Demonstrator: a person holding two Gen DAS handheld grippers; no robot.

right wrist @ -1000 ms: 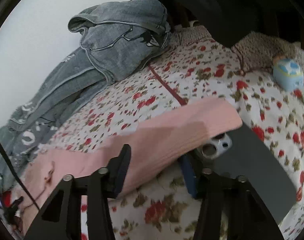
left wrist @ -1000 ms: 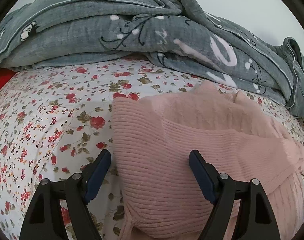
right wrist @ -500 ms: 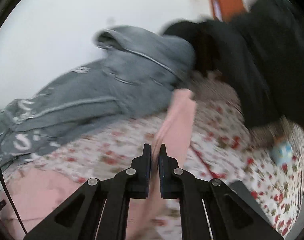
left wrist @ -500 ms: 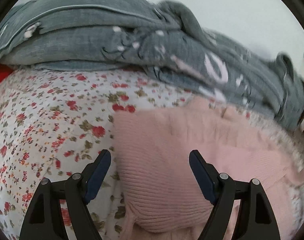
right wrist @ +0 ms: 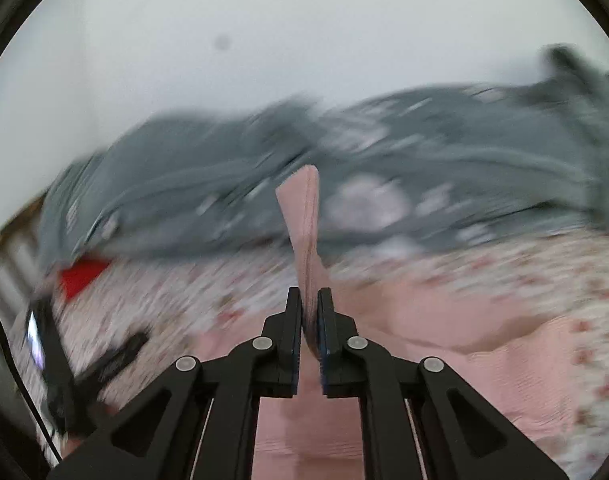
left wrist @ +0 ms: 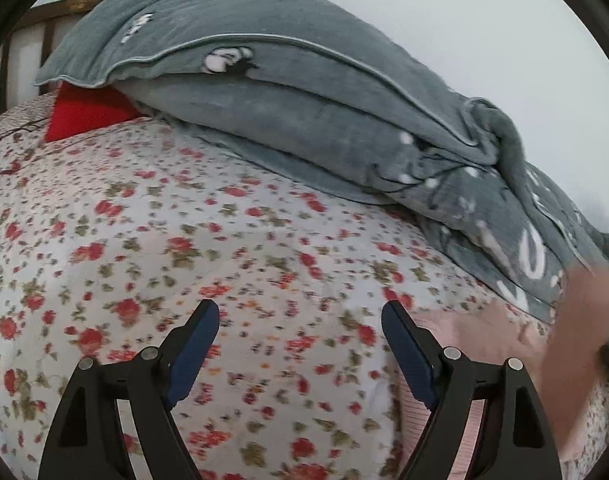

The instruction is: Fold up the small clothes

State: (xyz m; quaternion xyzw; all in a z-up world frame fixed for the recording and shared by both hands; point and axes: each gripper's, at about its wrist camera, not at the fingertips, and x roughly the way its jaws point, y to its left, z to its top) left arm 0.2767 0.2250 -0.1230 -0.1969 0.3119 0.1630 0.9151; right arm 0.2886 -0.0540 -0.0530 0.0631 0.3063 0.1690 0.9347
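Note:
A pink ribbed sweater [right wrist: 504,360] lies on the floral bed sheet [left wrist: 184,240]. My right gripper [right wrist: 309,296] is shut on its sleeve [right wrist: 304,216], which sticks up past the jaws above the sweater's body. In the left wrist view only the sweater's edge [left wrist: 484,328] shows at the lower right, with a blurred pink strip [left wrist: 584,320] lifted beside it. My left gripper [left wrist: 300,312] hovers over bare sheet to the left of the sweater. Its jaws are opening and nothing is between them.
A bunched grey quilt [left wrist: 304,100] runs along the far side of the bed against the white wall. A red pillow [left wrist: 84,112] peeks from under its left end, near a wooden headboard [left wrist: 44,20]. A dark stand with a cable [right wrist: 52,360] sits at the left.
The right gripper closed on the pink sleeve, lifted it and swung it across over the sweater. The left gripper slid left off the sweater to over bare sheet.

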